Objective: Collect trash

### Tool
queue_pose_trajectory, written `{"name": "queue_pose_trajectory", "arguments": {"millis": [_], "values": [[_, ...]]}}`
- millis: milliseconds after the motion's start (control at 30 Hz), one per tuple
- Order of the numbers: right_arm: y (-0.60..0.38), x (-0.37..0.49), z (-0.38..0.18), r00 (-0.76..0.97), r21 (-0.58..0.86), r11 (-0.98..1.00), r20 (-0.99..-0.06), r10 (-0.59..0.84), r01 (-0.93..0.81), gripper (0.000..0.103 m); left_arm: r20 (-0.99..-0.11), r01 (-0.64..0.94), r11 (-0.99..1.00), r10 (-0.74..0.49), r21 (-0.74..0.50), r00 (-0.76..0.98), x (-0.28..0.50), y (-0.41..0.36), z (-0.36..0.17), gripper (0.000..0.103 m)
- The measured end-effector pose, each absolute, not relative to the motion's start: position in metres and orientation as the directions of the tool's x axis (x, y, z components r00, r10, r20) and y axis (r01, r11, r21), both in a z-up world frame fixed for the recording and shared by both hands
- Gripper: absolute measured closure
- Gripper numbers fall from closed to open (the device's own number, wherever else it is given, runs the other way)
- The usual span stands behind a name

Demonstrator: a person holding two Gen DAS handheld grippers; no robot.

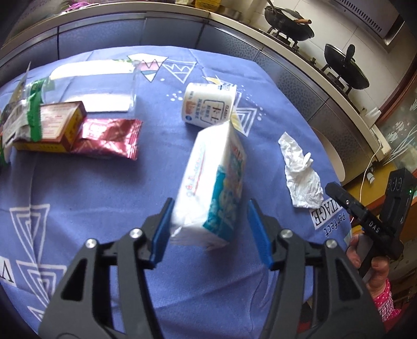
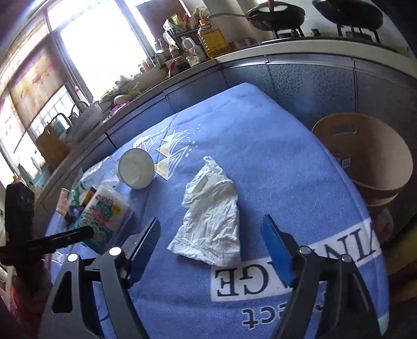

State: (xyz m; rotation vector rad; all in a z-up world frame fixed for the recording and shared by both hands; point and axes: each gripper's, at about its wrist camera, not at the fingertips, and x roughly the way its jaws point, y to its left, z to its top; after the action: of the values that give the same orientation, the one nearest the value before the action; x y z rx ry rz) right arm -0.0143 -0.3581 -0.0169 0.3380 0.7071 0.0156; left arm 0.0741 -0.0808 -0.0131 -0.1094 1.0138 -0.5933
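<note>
A tissue pack (image 1: 211,180) stands tilted on the blue tablecloth (image 1: 104,195), between the open jaws of my left gripper (image 1: 208,232); its left side touches the left pad, the right pad stands clear. A crumpled white tissue (image 2: 211,216) lies on the cloth in front of my open, empty right gripper (image 2: 211,245); it also shows in the left wrist view (image 1: 302,169). A white yogurt cup (image 1: 208,104) lies on its side behind the pack. A red wrapper (image 1: 106,138), a red-yellow box (image 1: 60,125) and plastic bags (image 1: 23,112) lie at the left.
A brown cardboard bin (image 2: 365,153) stands beyond the table's right edge. A kitchen counter (image 2: 182,75) with bottles and woks (image 1: 289,23) runs behind the table. The right gripper (image 1: 365,216) shows at the left view's right edge.
</note>
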Motion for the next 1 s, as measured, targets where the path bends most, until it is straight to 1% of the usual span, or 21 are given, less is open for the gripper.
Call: {"name": "queue_pose_trajectory", "arguments": {"millis": [33, 67, 100, 133, 167, 200, 233, 267, 333, 433, 600, 667, 767, 867, 1000], "values": [[-0.358, -0.010, -0.019, 0.755, 0.290, 0.952, -0.645, 0.120, 0.096, 0.025, -0.764, 0.417, 0.836, -0.518, -0.357, 0.385, 0.076, -0.082, -0.014, 0.049], [-0.357, -0.006, -0.021, 0.744, 0.273, 0.957, -0.658, 0.112, 0.097, 0.025, -0.762, 0.418, 0.835, -0.520, -0.357, 0.386, 0.077, -0.084, -0.015, 0.057], [-0.356, 0.000, -0.023, 0.732, 0.254, 0.962, -0.673, 0.103, 0.098, 0.026, -0.763, 0.420, 0.836, -0.518, -0.355, 0.387, 0.078, -0.086, -0.015, 0.069], [-0.354, 0.004, -0.027, 0.719, 0.244, 0.965, -0.687, 0.105, 0.092, 0.039, -0.760, 0.428, 0.826, -0.531, -0.366, 0.376, 0.078, -0.088, -0.016, 0.072], [-0.352, 0.009, -0.031, 0.700, 0.244, 0.967, -0.704, 0.119, 0.080, 0.063, -0.755, 0.430, 0.821, -0.540, -0.375, 0.372, 0.077, -0.088, -0.016, 0.074], [-0.351, 0.012, -0.035, 0.687, 0.259, 0.963, -0.712, 0.143, 0.069, 0.075, -0.753, 0.436, 0.818, -0.543, -0.375, 0.372, 0.075, -0.090, -0.014, 0.074], [-0.352, 0.012, -0.037, 0.683, 0.289, 0.955, -0.710, 0.172, 0.061, 0.092, -0.752, 0.445, 0.815, -0.545, -0.371, 0.372, 0.072, -0.091, -0.011, 0.075], [-0.353, 0.011, -0.039, 0.686, 0.316, 0.947, -0.701, 0.192, 0.058, 0.095, -0.746, 0.456, 0.808, -0.553, -0.373, 0.370, 0.069, -0.093, -0.008, 0.075], [-0.358, 0.006, -0.036, 0.707, 0.339, 0.939, -0.678, 0.202, 0.056, 0.098, -0.733, 0.481, 0.793, -0.570, -0.372, 0.372, 0.065, -0.098, 0.002, 0.075], [-0.373, -0.006, -0.022, 0.759, 0.374, 0.925, -0.621, 0.196, 0.068, 0.099, -0.719, 0.524, 0.768, -0.592, -0.367, 0.364, 0.064, -0.115, 0.018, 0.075], [-0.429, -0.020, -0.001, 0.830, 0.385, 0.906, -0.553, 0.071, 0.179, 0.099, -0.692, 0.627, 0.693, -0.647, -0.356, 0.322, 0.073, -0.177, 0.048, 0.075], [-0.460, -0.024, -0.002, 0.836, 0.405, 0.881, -0.549, 0.020, 0.245, 0.099, -0.677, 0.680, 0.638, -0.681, -0.361, 0.279, 0.078, -0.217, 0.058, 0.075], [-0.506, -0.026, -0.012, 0.828, 0.431, 0.841, -0.560, -0.035, 0.327, 0.098, -0.677, 0.746, 0.584, -0.692, -0.320, 0.251, 0.086, -0.281, 0.063, 0.074], [-0.542, -0.024, -0.028, 0.805, 0.443, 0.805, -0.590, -0.070, 0.395, 0.098, -0.695, 0.763, 0.537, -0.700, -0.359, 0.165, 0.100, -0.344, 0.055, 0.074], [-0.573, -0.024, -0.047, 0.784, 0.464, 0.761, -0.614, -0.093, 0.453, 0.098, -0.725, 0.785, 0.510, -0.679, -0.352, 0.116, 0.109, -0.417, 0.038, 0.074]]}}
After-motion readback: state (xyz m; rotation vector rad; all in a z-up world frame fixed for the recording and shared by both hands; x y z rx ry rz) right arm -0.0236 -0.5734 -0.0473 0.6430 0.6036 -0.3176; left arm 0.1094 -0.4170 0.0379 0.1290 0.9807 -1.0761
